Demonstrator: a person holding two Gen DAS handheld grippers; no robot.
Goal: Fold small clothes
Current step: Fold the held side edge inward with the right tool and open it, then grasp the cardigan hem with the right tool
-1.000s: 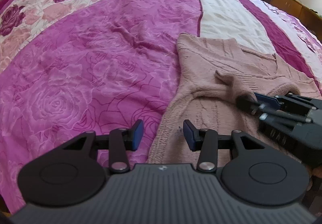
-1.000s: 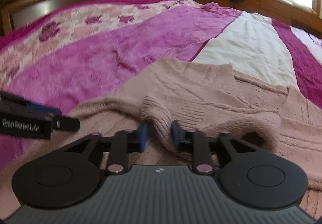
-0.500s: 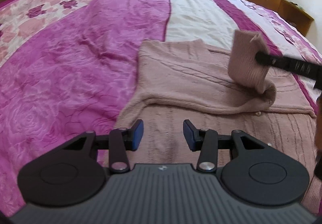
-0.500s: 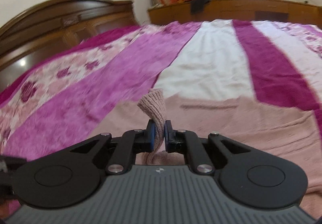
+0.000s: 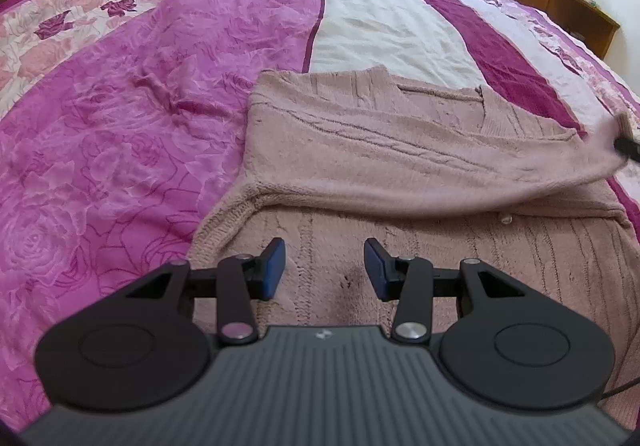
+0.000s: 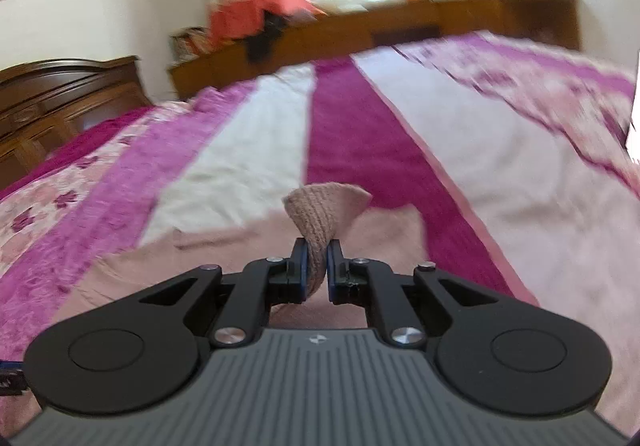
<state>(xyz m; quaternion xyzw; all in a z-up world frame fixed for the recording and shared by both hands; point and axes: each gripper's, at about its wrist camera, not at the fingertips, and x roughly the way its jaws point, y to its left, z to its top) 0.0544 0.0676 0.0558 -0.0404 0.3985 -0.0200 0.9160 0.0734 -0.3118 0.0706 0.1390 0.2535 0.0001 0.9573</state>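
- Left wrist view: the left claw (image 5: pixel 324 272) is held spread and empty just above the lower part of the sweater (image 5: pixel 400 149); it is judged to be kept there, ready to steady the body of the garment while the other claw works.
- One sweater is counted, pink and knitted, lying flat on the bed (image 5: pixel 120 117) ahead of and under the left claw, with its near part directly below the fingertips.
- One sleeve (image 5: pixel 480 181) is seen drawn across the sweater's chest, ahead of the left claw and running off to its right, where its end is blurred and meets the dark tip of the right claw.
- Right wrist view: the right claw (image 6: pixel 316 270) is pressed together on the sleeve's cuff (image 6: pixel 326 211), which stands up between and just beyond the fingertips; the grip is judged to be placed at the cuff so that the whole sleeve can be carried over the body in one pull.
- One small button (image 5: pixel 506 219) is seen on the sweater's front, ahead and to the right of the left claw.
- Two claws are counted, one open and one pinching; no second garment is seen on the bed.
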